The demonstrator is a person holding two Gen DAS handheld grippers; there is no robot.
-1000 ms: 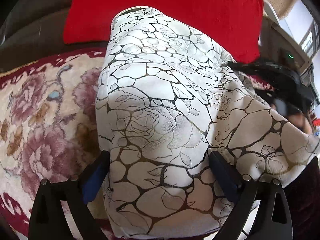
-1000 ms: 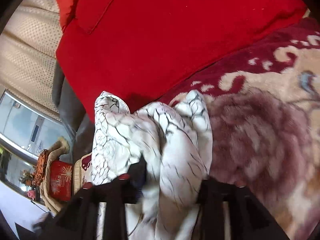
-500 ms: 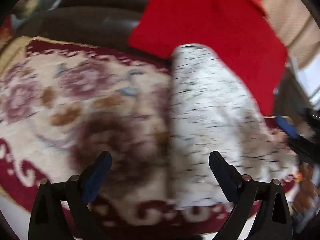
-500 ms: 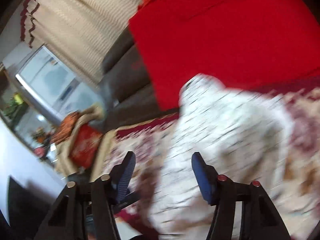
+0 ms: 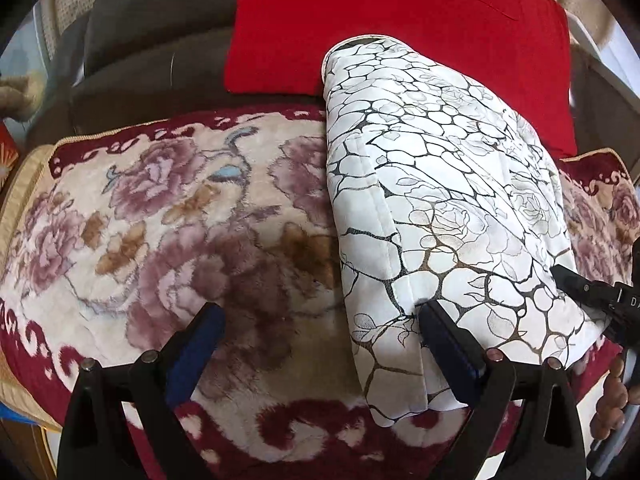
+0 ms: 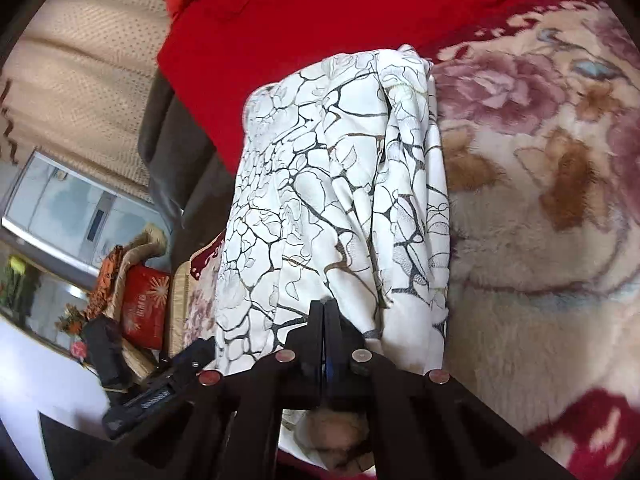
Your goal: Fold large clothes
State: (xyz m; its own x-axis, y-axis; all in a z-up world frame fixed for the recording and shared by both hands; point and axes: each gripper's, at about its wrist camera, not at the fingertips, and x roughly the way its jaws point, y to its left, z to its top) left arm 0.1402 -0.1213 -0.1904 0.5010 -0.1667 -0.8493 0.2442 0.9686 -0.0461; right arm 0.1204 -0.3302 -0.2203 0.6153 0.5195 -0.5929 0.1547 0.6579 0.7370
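Observation:
A folded white garment [image 5: 440, 200] with a black crackle print lies on the floral blanket [image 5: 160, 220], its far end against the red cushion [image 5: 400, 20]. My left gripper [image 5: 320, 328] is open over the blanket's front. Its right finger [image 5: 448, 344] overlaps the garment's near left edge, and its left finger [image 5: 196, 344] is over bare blanket. My right gripper [image 6: 324, 308] is shut, tips against the near end of the garment [image 6: 340, 180]. No cloth shows between its jaws. In the left wrist view the right gripper [image 5: 560, 274] touches the garment's right corner.
A dark sofa back [image 5: 152, 40] rises behind the blanket. A person's fingers [image 5: 612, 392] show at the lower right. Past the sofa's end are a red box [image 6: 144, 308], flowers and a glass door [image 6: 72, 208]. Beige curtains [image 6: 80, 60] hang behind.
The garment was between each gripper's fingers a second ago. Both views then swung away in a blur. The right jaws have shut. The garment now lies flatter, to the right of the left gripper.

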